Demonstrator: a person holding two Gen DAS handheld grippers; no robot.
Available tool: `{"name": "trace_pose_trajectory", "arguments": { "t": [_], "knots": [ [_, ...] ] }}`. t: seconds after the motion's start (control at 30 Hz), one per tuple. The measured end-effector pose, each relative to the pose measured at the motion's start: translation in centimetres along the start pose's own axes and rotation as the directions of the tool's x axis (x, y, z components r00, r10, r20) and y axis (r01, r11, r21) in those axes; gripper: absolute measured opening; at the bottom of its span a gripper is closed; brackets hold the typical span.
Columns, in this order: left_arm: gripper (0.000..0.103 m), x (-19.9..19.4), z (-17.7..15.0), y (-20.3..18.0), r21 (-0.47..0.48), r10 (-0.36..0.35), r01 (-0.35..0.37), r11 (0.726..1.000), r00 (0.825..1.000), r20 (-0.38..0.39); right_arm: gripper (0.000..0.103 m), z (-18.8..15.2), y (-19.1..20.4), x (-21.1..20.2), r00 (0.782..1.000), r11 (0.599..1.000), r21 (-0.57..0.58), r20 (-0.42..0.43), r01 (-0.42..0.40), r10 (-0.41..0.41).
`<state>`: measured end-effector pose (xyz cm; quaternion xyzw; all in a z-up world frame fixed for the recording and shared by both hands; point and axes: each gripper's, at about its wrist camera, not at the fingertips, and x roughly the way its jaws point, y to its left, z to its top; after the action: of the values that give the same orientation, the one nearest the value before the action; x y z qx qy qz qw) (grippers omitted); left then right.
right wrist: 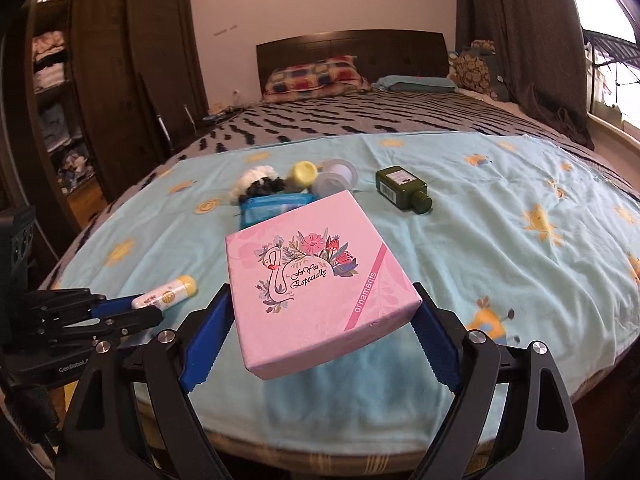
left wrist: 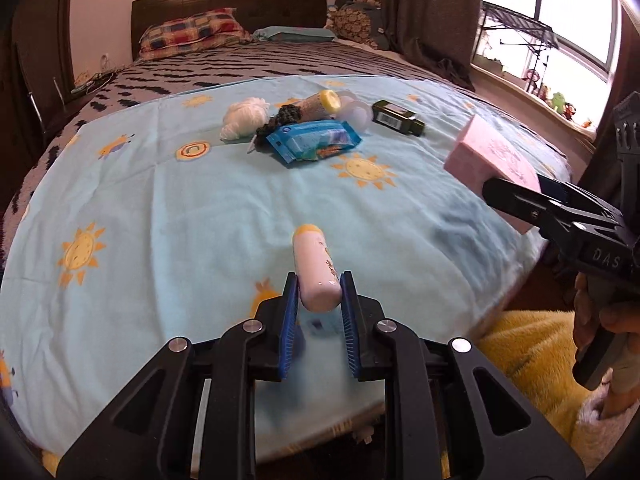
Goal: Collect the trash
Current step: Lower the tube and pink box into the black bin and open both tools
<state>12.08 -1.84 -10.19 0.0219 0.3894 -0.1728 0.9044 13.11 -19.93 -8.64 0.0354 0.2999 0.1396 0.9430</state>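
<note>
The bed sheet point(left wrist: 160, 208) was pale blue, printed with orange-and-yellow suns. The blanket point(left wrist: 248, 68) beyond it was grey with black zigzag dashes, and the pillow point(left wrist: 192, 32) was checked in red, blue and yellow. The box point(right wrist: 316, 280) was pink with a floral design, a flamingo and a darker pink stripe. The tube point(left wrist: 316, 268) was white with a yellow cap. The bottle point(right wrist: 402, 189) was dark green; the wipes pack point(left wrist: 312, 140) was blue. The gripper pads point(left wrist: 290, 320) were blue on black frames.
</note>
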Motion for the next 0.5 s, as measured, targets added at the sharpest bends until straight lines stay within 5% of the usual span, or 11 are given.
{"name": "trace_pose_trajectory", "arguments": {
  "t": [0.5],
  "knots": [
    [0.019, -4.9, -7.4, -1.0, -0.003, -0.068, 0.068, 0.998, 0.998, -0.007, 0.086, -7.5, 4.2, -4.1, 0.996, 0.998, -0.040, -0.080, -0.038, 0.035]
  ]
}}
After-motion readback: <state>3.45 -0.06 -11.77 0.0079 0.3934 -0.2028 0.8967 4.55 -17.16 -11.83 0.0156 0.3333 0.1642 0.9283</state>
